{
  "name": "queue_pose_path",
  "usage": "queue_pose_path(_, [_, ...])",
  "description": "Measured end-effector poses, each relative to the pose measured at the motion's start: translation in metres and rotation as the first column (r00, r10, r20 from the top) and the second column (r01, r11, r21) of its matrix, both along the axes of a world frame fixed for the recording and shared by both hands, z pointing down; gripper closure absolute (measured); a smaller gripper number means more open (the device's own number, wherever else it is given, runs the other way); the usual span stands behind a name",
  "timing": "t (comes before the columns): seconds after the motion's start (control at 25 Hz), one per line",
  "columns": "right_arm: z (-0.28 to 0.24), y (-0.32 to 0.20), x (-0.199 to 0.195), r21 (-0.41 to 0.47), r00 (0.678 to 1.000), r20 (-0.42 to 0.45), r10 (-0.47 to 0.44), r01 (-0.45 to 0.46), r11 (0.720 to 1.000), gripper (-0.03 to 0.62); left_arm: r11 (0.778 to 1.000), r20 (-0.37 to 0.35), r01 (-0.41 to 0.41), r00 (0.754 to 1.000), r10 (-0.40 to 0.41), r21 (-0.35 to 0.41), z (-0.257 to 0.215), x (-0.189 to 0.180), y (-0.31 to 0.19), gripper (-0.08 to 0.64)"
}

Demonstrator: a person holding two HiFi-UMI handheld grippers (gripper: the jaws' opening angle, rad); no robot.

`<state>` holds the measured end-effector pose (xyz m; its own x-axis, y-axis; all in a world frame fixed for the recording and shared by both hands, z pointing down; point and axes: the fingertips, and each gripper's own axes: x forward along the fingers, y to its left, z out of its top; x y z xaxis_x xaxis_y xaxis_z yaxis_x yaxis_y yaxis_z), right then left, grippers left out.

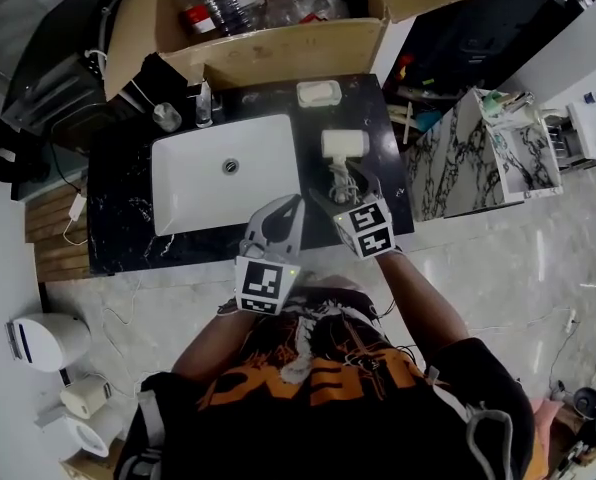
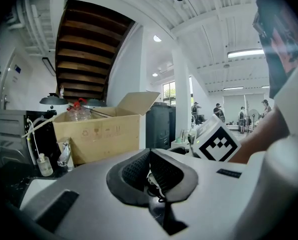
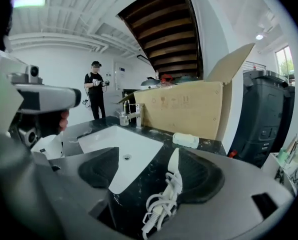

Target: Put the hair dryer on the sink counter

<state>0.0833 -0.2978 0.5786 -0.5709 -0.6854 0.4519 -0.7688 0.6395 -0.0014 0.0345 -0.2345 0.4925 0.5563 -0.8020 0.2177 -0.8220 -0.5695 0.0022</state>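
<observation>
A white hair dryer [image 1: 343,146] lies on the black marble sink counter [image 1: 118,208], right of the white basin [image 1: 178,158], with its coiled cord [image 1: 340,182] trailing toward me. My right gripper [image 1: 346,194] hovers over the cord end, open. In the right gripper view the hair dryer [image 3: 173,176] rests on the counter [image 3: 144,184] between the jaws, close against the right pad [image 3: 201,176], and the left pad stands well apart from it. My left gripper [image 1: 293,206] hangs over the counter's front edge, shut and empty [image 2: 149,156].
An open cardboard box [image 1: 268,28] holding plastic bottles stands at the counter's back. A faucet [image 1: 204,103], a small bottle [image 1: 166,116] and a white soap dish [image 1: 318,93] line the back edge. A marbled cabinet [image 1: 478,158] stands to the right. A person [image 3: 95,89] stands far off.
</observation>
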Motion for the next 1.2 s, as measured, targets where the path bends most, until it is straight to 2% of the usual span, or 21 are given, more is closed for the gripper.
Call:
queue_pose_path(0.12, [-0.029,0.007,-0.007,0.048,0.996,0.093,-0.012,0.007,0.999,0.225,1.000,-0.015,0.012,1.000,-0.012,-0.002,-0.008,-0.009,0.001,0.538])
queue_pose_path(0.24, [-0.067,0.016,-0.006,0.144,0.987,0.159,-0.027,0.004,0.990,0.276,0.999,-0.038,0.043,0.998,-0.043,0.009,-0.023,-0.020,0.002,0.538])
queue_pose_path(0.36, [-0.101,0.027,-0.001,0.220,0.983,0.181,-0.036,-0.005,0.976,0.322,0.998,-0.067,0.065,0.996,-0.063,0.025,-0.037,-0.026,0.008,0.538])
queue_pose_path(0.72, [-0.165,0.055,-0.010,0.358,0.966,0.232,-0.117,0.028,0.933,0.391,0.984,-0.134,0.087,0.989,-0.066,0.157,-0.089,-0.020,0.025,0.538])
queue_pose_path(0.96, [-0.202,0.076,-0.017,0.445,0.947,0.279,-0.160,0.021,0.895,0.414,0.978,-0.172,0.104,0.982,-0.072,0.182,-0.110,-0.021,0.034,0.538])
queue_pose_path(1.2, [-0.238,0.098,-0.020,0.488,0.918,0.357,-0.172,-0.026,0.872,0.437,0.974,-0.184,0.123,0.979,-0.088,0.188,-0.116,-0.027,0.041,0.538])
